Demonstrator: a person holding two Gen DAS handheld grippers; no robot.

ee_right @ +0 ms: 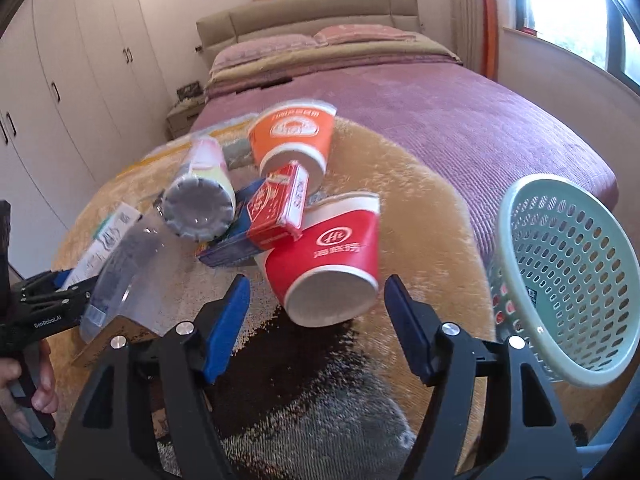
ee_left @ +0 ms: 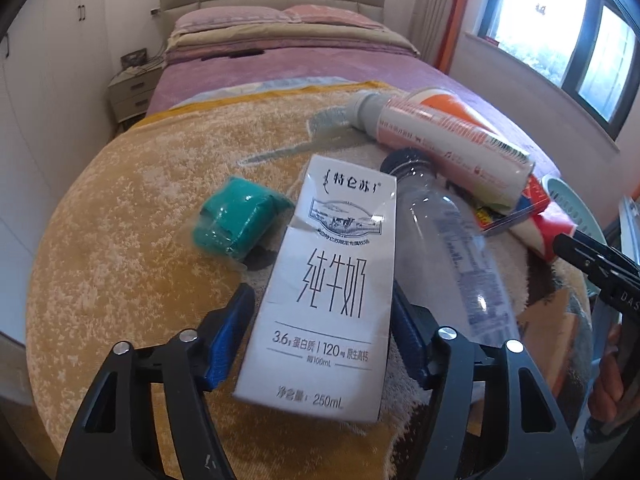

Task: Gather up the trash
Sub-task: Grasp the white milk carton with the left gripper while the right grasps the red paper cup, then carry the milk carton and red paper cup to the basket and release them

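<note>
A white milk carton lies on the yellow blanket between the open fingers of my left gripper; the pads stand beside its sides, contact unclear. A clear plastic bottle lies right of it, a green wrapper to its left, a pink-and-white bottle behind. My right gripper is open, its fingers on either side of the base of a red paper cup lying on its side. An orange cup, a red packet and a blue box lie behind it.
A pale green perforated basket stands tilted at the right edge of the blanket. The yellow blanket covers the foot of a purple bed. Wardrobes stand left, a nightstand beside the bed, a window right.
</note>
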